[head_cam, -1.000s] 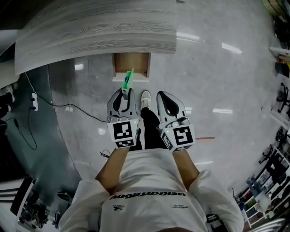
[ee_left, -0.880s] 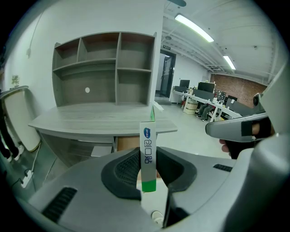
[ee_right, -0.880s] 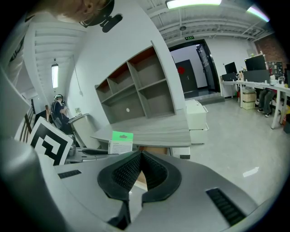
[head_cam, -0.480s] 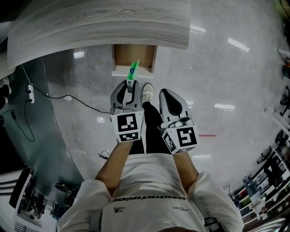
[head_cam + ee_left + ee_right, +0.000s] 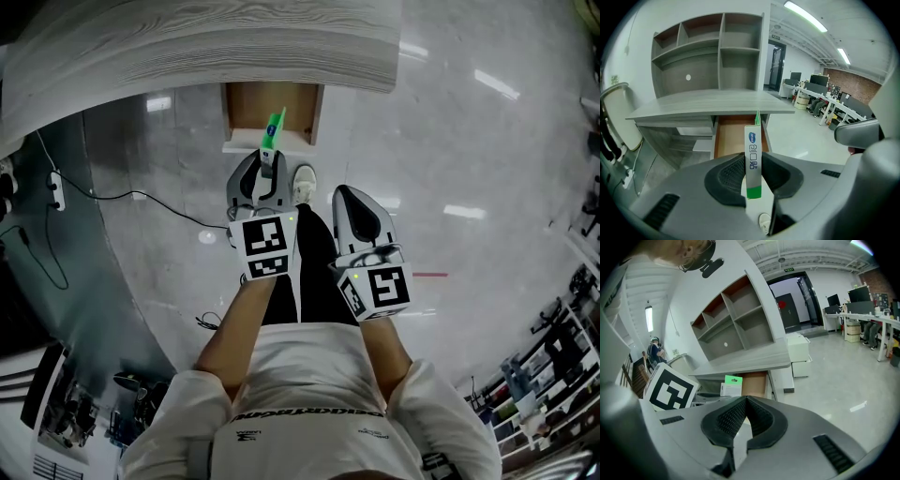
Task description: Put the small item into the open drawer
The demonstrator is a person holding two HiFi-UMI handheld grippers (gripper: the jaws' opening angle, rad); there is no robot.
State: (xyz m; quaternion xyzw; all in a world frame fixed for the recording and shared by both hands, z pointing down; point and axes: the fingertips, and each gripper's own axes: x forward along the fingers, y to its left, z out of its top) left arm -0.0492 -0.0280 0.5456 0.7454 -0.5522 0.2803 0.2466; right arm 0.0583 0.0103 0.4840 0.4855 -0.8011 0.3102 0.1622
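A thin white and green packet (image 5: 753, 159) stands on edge between the pads of my left gripper (image 5: 752, 180), which is shut on it. In the head view the left gripper (image 5: 268, 167) points at the front of the open wooden drawer (image 5: 246, 103), and the packet (image 5: 273, 132) sticks out over the drawer's front edge. The drawer (image 5: 728, 138) shows its bare wooden bottom under the grey desk top. My right gripper (image 5: 349, 208) hangs to the right, shut with nothing in it; in its own view the tips (image 5: 745, 400) meet, and the packet (image 5: 731, 385) shows beyond.
A grey wood-grain desk (image 5: 206, 47) with a shelf unit (image 5: 708, 51) stands over the drawer. A white shoe (image 5: 302, 183) and a dark trouser leg lie below the grippers. A cable and power strip (image 5: 53, 178) run over the glossy floor at left. A white pedestal cabinet (image 5: 799, 355) stands right of the desk.
Both grippers have sunk toward the floor. The packet's tip, which was short of the drawer front, now reaches over its front edge. The grip on the packet is unchanged.
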